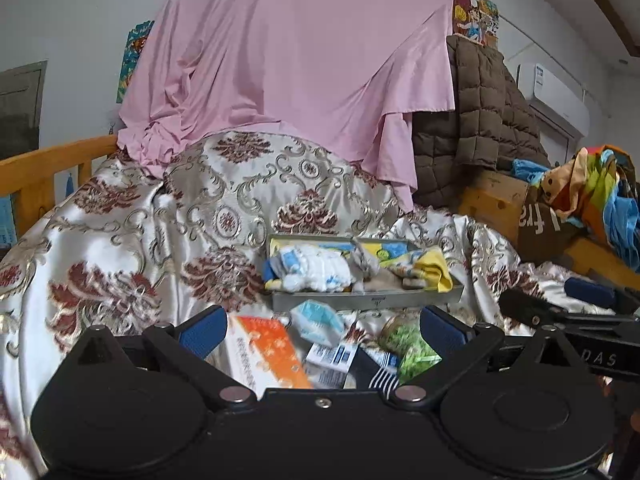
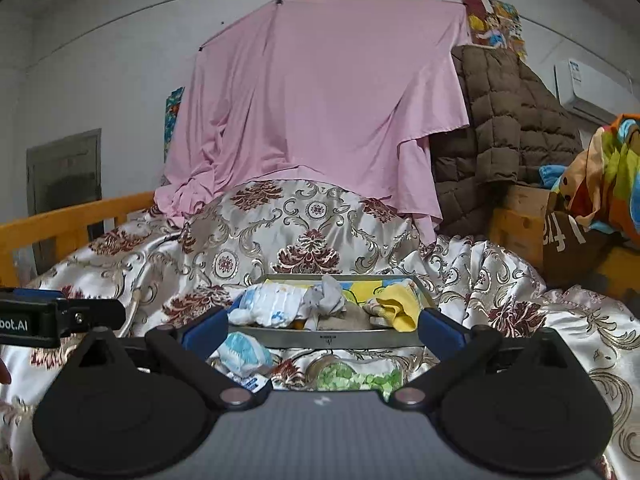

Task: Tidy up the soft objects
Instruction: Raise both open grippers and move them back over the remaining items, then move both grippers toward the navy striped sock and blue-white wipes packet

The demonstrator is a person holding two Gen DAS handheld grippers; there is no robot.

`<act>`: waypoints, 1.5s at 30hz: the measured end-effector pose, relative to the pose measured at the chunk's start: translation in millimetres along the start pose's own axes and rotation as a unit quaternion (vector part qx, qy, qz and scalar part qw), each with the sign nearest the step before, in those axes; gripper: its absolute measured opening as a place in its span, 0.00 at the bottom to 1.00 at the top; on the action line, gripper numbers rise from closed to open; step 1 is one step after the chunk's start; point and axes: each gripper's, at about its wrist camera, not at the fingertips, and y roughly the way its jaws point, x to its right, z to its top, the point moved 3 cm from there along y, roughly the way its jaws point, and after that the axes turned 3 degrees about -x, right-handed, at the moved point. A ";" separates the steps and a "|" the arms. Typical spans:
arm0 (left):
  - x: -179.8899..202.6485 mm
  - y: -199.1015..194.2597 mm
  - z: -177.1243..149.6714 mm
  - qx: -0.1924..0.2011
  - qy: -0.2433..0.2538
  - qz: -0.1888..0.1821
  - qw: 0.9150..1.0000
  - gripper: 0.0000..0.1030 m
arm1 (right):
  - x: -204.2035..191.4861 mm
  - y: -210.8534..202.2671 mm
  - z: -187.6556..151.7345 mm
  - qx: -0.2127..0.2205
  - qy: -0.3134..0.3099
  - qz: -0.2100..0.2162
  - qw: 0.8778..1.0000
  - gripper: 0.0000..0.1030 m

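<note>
A grey metal tray (image 1: 366,300) (image 2: 332,339) rests on the patterned bedspread, holding white-and-blue cloths (image 1: 316,268) (image 2: 276,305), a grey rag (image 2: 328,300) and a yellow cloth (image 1: 434,270) (image 2: 398,308). In front of the tray lie a blue-white tissue pack (image 1: 318,320) (image 2: 242,352), a green-patterned pack (image 1: 408,344) (image 2: 356,378), an orange-white pack (image 1: 266,354) and a dark striped sock (image 1: 374,372). My left gripper (image 1: 320,332) is open above these loose items. My right gripper (image 2: 322,328) is open too, its fingers level with the tray's front wall.
A floral satin bedspread (image 1: 132,240) covers the bed, humped behind the tray. A pink sheet (image 1: 288,60) hangs behind, with a brown quilted jacket (image 1: 488,112) at the right. A wooden bed rail (image 1: 44,172) runs at the left; colourful fabric (image 1: 600,192) is piled at the right.
</note>
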 end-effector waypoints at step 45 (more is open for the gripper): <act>-39.6 8.8 -53.6 -0.141 -0.034 0.119 0.982 0.99 | -45.8 26.4 -70.4 -0.169 -0.033 0.069 0.983 1.00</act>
